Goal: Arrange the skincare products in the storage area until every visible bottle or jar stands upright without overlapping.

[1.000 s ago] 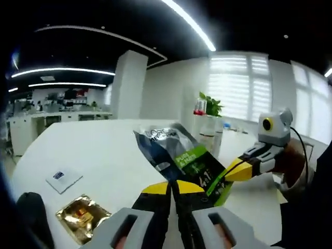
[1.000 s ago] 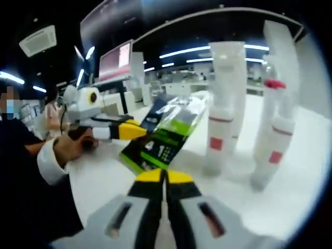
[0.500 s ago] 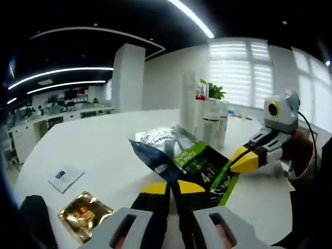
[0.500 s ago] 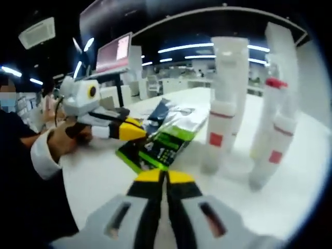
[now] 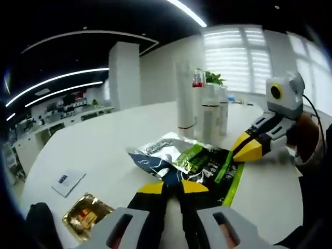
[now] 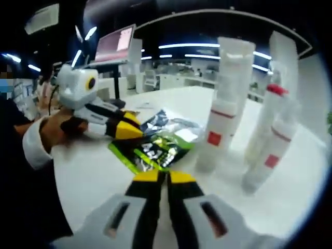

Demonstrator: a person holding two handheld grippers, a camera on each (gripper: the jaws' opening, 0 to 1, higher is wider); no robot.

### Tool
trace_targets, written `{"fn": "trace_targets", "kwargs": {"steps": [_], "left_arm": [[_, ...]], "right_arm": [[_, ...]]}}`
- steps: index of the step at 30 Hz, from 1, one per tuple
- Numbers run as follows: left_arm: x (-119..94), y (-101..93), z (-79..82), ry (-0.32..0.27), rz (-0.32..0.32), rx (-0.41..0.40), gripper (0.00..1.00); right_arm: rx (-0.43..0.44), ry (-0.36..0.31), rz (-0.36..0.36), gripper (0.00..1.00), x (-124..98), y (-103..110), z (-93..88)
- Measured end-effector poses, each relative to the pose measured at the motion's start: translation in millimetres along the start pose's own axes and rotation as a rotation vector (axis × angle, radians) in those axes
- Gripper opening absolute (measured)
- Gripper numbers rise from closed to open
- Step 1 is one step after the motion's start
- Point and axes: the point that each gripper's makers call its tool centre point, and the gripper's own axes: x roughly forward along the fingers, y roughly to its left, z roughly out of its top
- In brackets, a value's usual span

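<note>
A silver-and-blue sachet (image 5: 158, 153) and a green sachet (image 5: 207, 165) overlap, low over the white table (image 5: 104, 145). My left gripper (image 5: 174, 185) is shut on the near corner of the silver-and-blue sachet. My right gripper (image 5: 248, 150) comes in from the right, its tips at the green sachet's edge. In the right gripper view my right gripper (image 6: 158, 175) is shut on the green sachet (image 6: 150, 154), and the left gripper (image 6: 124, 130) holds the far side. Three white tubes (image 5: 184, 98) with red marks stand upright behind the sachets, with two white tubes (image 6: 220, 111) in the right gripper view.
A gold sachet (image 5: 84, 217) and a white card (image 5: 67, 181) lie flat on the table at the near left. A person's hand and white cuff (image 6: 39, 140) hold the left gripper. A potted plant (image 5: 212, 78) stands behind the tubes.
Both grippers have come down together, and the two sachets have dropped from mid-air and tilted close to flat over the table. Both stay shut on them.
</note>
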Motion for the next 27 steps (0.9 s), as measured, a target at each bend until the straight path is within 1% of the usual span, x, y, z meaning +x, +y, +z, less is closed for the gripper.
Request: {"fn": "trace_targets", "kwargs": {"steps": [3,5,7,9,13,19,27], "left_arm": [[0.5,2.5,0.7,0.000,0.001,0.015,0.10],[0.6,3.0,1.3,-0.003,0.003,0.020,0.13],[0.1,7.0,2.3,-0.008,0.021,0.018,0.21],[0.2,7.9,3.9,-0.019,0.017,0.003,0.26],[0.5,7.3,3.9,-0.019,0.011,0.004,0.26],[0.8,6.6,4.7,-0.023,-0.009,-0.019,0.23],[2.6,7.7,4.4,-0.020,-0.018,-0.024,0.21]], "right_arm": [[-0.002,0.002,-0.002,0.05,0.2,-0.7,-0.5],[-0.005,0.003,-0.004,0.05,-0.1,-1.7,-0.8],[-0.006,0.001,-0.007,0.06,-0.4,-2.5,-0.5],[-0.011,-0.006,-0.012,0.08,-0.6,-3.6,0.4],[-0.013,-0.006,-0.002,0.08,-0.1,-1.3,0.2],[-0.038,0.001,-0.013,0.08,-1.0,-2.5,0.4],[-0.053,0.005,-0.024,0.07,-2.4,-5.3,0.2]]}}
